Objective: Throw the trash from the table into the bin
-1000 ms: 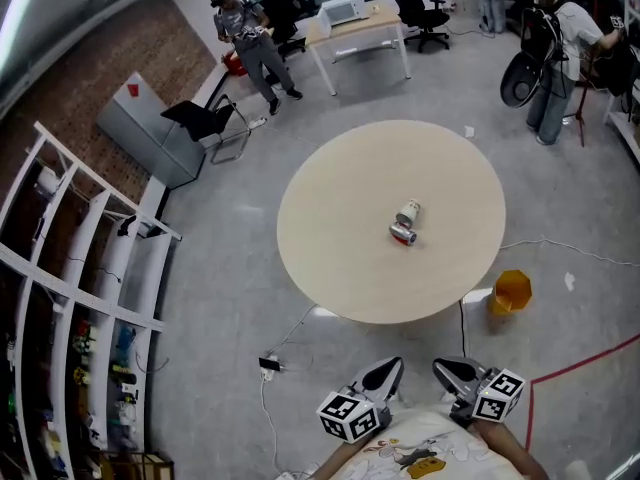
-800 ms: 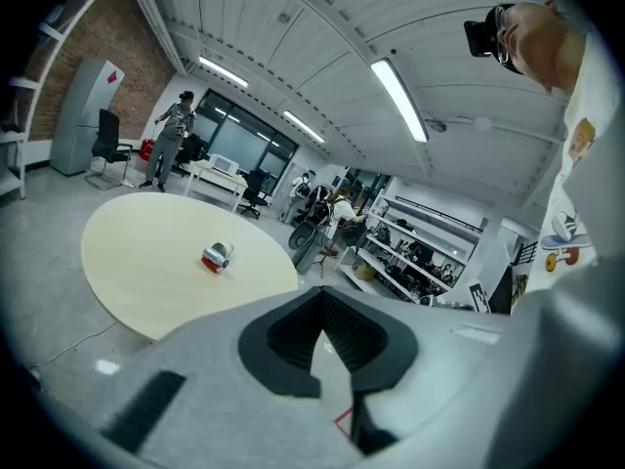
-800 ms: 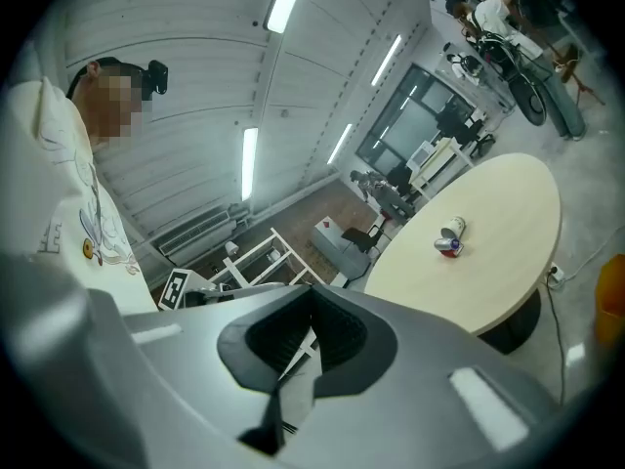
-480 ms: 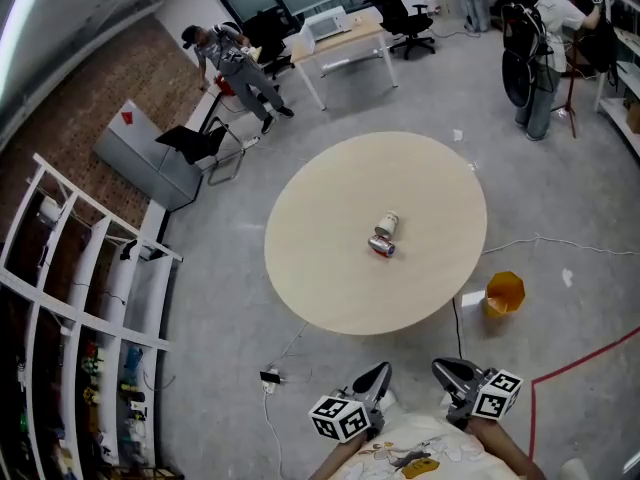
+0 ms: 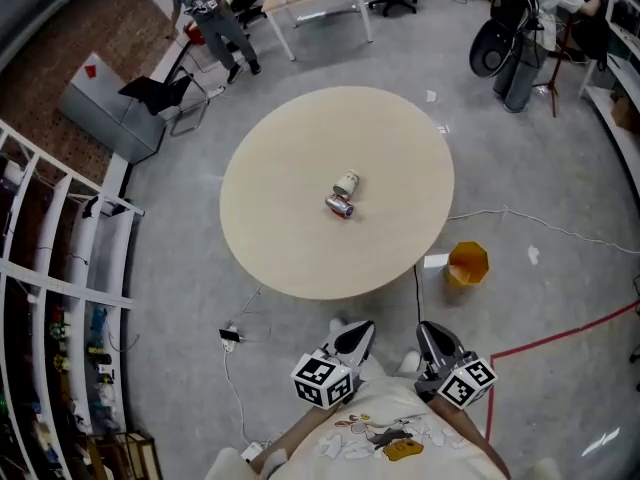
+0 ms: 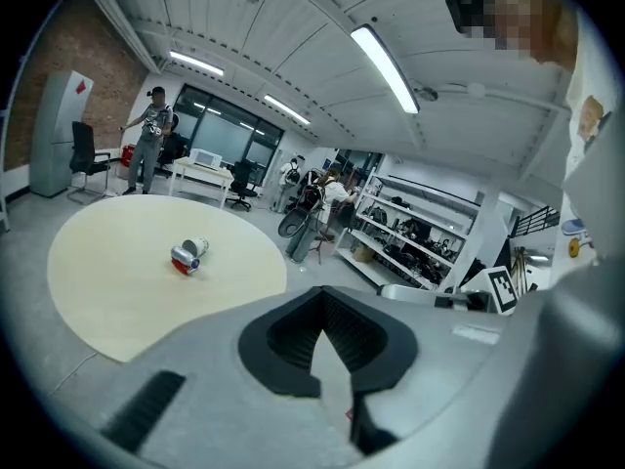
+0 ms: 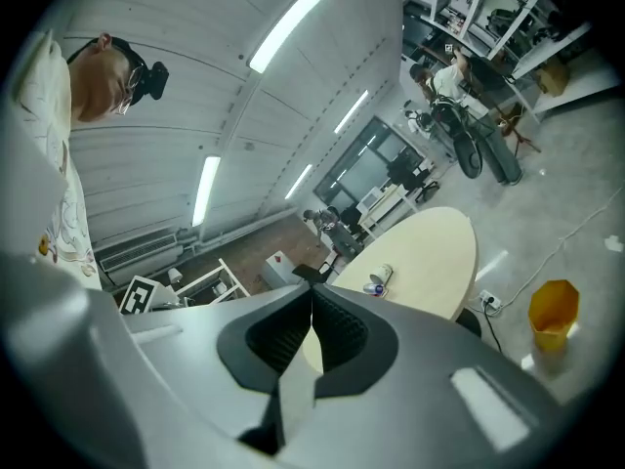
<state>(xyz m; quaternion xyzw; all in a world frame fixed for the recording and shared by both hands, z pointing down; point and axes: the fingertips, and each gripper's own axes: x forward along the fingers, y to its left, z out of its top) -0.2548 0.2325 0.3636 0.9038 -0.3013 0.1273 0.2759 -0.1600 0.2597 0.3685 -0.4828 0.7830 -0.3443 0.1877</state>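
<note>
One round tabletop (image 5: 300, 158) carries two pieces of trash near its middle: a white cup (image 5: 346, 184) on its side and, touching it on the near side, a red-and-silver can (image 5: 339, 206), also lying down. One yellow bin (image 5: 467, 264) stands on the floor just beside the tabletop's near right edge, well apart from the trash.

There are two grippers, both held close to the person's chest, short of the tabletop's near edge. The left hand-held gripper (image 5: 352, 338) has its jaws pressed together with nothing between them, and so does the right hand-held gripper (image 5: 436, 342).

Two other people stand in the far part of the room, one at the far left (image 5: 205, 8) and one at the far right (image 5: 540, 13).

The bin shows only in the head view and the right gripper view. The left gripper view looks across the tabletop to the cup and can, and alone shows racks of equipment (image 6: 410, 237) along the right wall. Only the head view shows the white shelving (image 5: 60, 268) at the left.
</note>
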